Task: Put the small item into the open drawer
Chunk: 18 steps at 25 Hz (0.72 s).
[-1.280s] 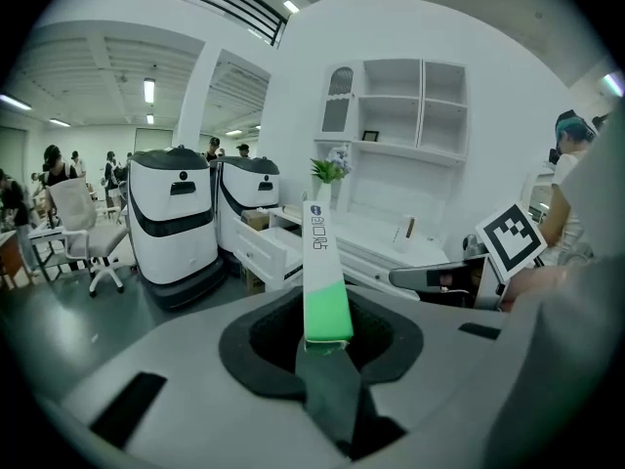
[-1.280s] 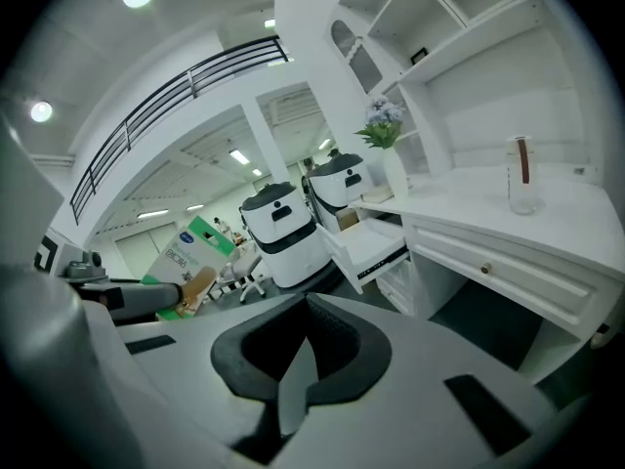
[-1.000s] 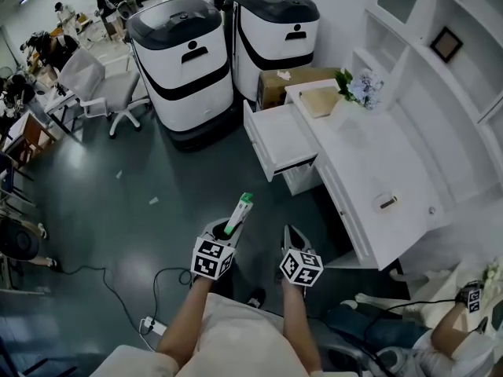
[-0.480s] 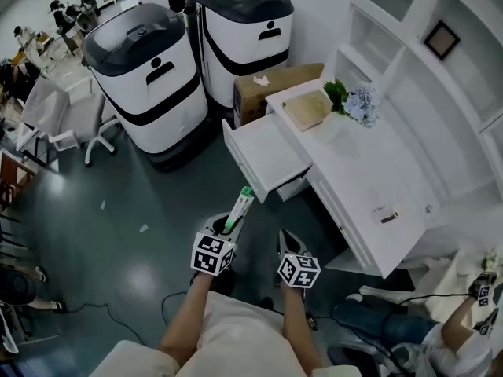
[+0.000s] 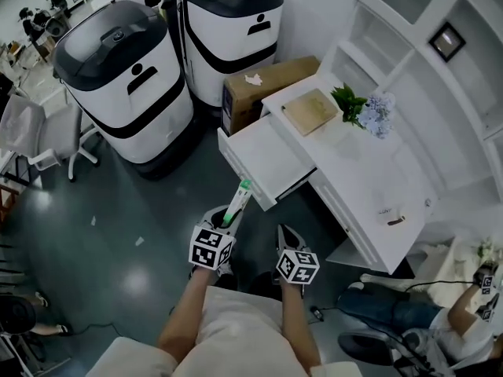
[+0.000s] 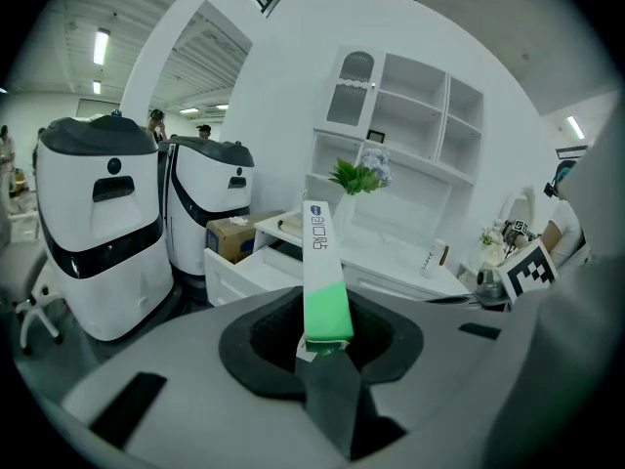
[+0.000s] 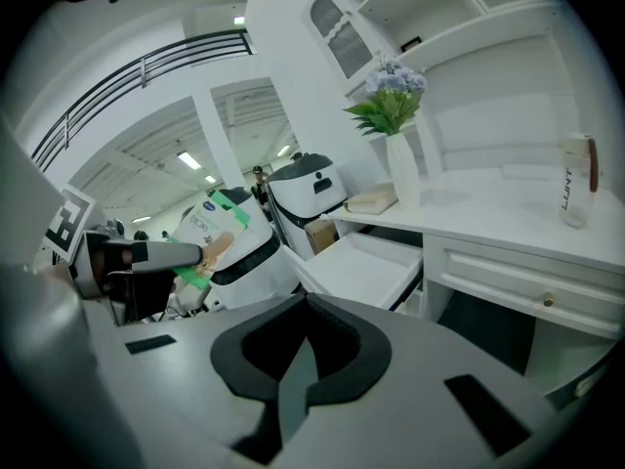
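Small item (image 5: pixel 236 201), a flat green-and-white packet, is off the ground and upright, pinched at its green lower end by the left hand-held gripper (image 5: pixel 225 218); in the left gripper view the packet (image 6: pixel 324 267) stands straight up out of the jaws, white printed end on top. It's not in the drawer yet. In the head view it sits over the dark floor, its top end near the front corner of the open drawer (image 5: pixel 263 154) but, as far as we can judge, short of it. The drawer is pulled well out of the white bench (image 5: pixel 369 171) and looks bare inside. The right hand-held gripper (image 5: pixel 286 236) is beside the left one, jaws pressed together on nothing, and its own view confirms that. We read the step as the carry phase: grasp done, approach to the drawer under way, placement not started. For the next move we need the left gripper forward until the packet is over the drawer's floor, past the front panel, then lowered and probably tipped flatter so it doesn't land on edge before the jaws spread. The main risk is clipping the drawer front with the tall packet. Around it are a cardboard box (image 5: pixel 263 81) behind the drawer, a tan book (image 5: pixel 312 110) and a plant (image 5: pixel 360 104) on the bench, and two large white-and-black machines (image 5: pixel 126 77) to the left.
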Tool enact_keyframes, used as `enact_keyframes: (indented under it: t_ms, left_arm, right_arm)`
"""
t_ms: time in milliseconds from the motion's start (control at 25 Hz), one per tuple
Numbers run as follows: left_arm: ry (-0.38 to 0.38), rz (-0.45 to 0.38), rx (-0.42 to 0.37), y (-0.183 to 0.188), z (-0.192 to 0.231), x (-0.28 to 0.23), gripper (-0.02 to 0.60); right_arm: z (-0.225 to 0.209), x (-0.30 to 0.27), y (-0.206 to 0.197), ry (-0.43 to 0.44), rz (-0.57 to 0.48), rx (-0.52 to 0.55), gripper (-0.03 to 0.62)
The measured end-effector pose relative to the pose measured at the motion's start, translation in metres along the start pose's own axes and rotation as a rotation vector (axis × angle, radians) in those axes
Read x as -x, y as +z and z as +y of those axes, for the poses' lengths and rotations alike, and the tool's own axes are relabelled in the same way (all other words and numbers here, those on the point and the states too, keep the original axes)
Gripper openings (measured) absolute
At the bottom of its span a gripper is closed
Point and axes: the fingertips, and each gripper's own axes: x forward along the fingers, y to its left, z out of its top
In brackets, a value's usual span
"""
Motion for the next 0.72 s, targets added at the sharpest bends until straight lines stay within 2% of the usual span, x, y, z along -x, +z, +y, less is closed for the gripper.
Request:
enact_keyframes:
  t_ms: [200, 480, 720]
  left_arm:
    - [-0.042, 0.013, -0.027, 0.007, 0.014, -0.013, 0.097]
    - [-0.061, 0.030, -0.024, 0.020, 0.035, -0.036, 0.097]
    - [-0.055, 0.055, -0.014, 0.028, 0.051, -0.077, 0.097]
  right_arm:
    - [-0.004, -0.017, 0.015, -0.038, -0.015, -0.017, 0.025]
    - [-0.008, -0.043, 0.042, -0.055, -0.024, -0.010, 0.025]
    - [-0.030, -0.077, 0.053, -0.049, 0.006, -0.013, 0.025]
